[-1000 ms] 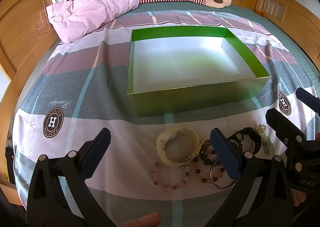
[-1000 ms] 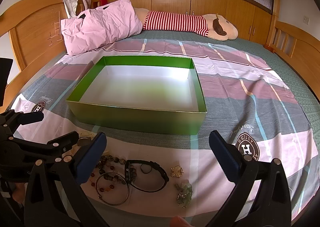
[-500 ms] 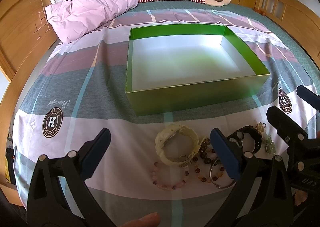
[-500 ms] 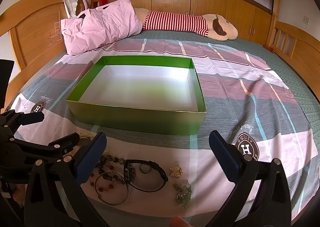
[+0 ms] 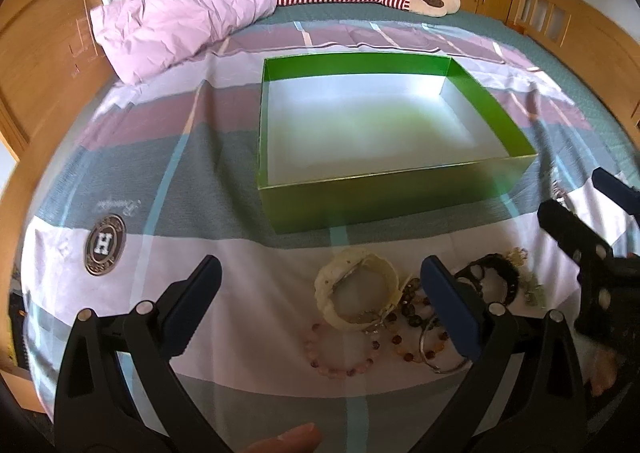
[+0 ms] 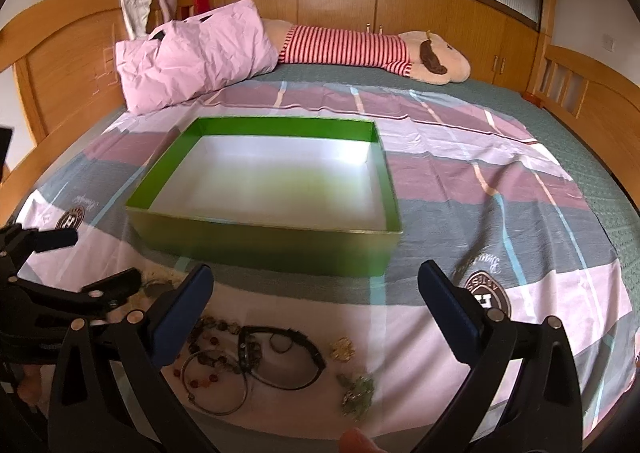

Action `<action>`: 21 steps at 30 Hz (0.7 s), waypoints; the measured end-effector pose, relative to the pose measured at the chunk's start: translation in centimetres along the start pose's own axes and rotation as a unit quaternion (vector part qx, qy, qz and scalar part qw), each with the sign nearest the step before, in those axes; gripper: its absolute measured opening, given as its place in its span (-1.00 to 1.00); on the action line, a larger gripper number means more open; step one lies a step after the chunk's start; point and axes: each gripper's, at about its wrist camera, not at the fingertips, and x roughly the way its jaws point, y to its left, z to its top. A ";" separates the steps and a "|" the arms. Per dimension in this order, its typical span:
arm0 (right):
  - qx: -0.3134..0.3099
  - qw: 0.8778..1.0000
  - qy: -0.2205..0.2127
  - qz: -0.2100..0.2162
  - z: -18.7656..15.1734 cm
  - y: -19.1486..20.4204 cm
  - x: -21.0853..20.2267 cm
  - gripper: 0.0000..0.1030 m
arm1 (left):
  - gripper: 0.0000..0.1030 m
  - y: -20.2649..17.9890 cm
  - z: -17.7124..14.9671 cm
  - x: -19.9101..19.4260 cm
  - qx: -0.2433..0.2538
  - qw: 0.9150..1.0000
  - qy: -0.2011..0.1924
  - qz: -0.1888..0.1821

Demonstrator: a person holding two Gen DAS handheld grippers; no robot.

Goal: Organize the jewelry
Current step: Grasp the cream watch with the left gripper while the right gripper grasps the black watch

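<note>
- While nothing had yet gone into the box (image 5: 384,193), the task stood at its opening step, by my judgement: choosing and grasping a first piece; the box's white floor was bare in both views.
- The left gripper (image 5: 320,305) hung with its jaws spread wide and held nothing; the cream bangle (image 5: 358,299) lay between its 2 fingers in that view, though whether at their level I could not tell.
- The right gripper (image 6: 312,305) was likewise wide apart and empty, above the black bracelet (image 6: 280,357).
- The jewelry lay in 1 cluster on the bedspread (image 5: 200,173), just short of the box's near wall: bangle, pink bead bracelet (image 5: 340,353), brown bead strand (image 6: 216,333), metal ring (image 6: 216,385), black bracelet, gold charm (image 6: 342,349), green charm (image 6: 356,393); several touched or overlapped.
- The next move probably called for lowering 1 gripper over a single piece, the bangle being the bulkiest and easiest; the beads touching it might drag along; the lift then had to clear the box's near wall.
</note>
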 end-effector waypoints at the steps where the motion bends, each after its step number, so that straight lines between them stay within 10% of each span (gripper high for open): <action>1: -0.002 1.000 0.001 -0.006 0.1 -0.3 0.0 0.97 | 0.96 0.4 0.0 0.0 -0.005 1.000 0.005 -0.008; 8: -0.028 0.996 0.082 -0.003 -1.5 -1.0 2.2 0.91 | 0.96 0.5 -0.1 0.9 -0.004 0.999 0.028 -0.032; 13: -0.037 0.990 0.131 0.022 -3.2 -0.2 3.9 0.18 | 0.68 -0.2 -0.8 2.2 0.004 0.997 0.060 -0.042; 21: -0.032 0.984 0.175 0.026 -4.6 0.1 6.3 -0.21 | 0.46 -1.6 -1.6 3.4 0.022 0.996 0.075 -0.053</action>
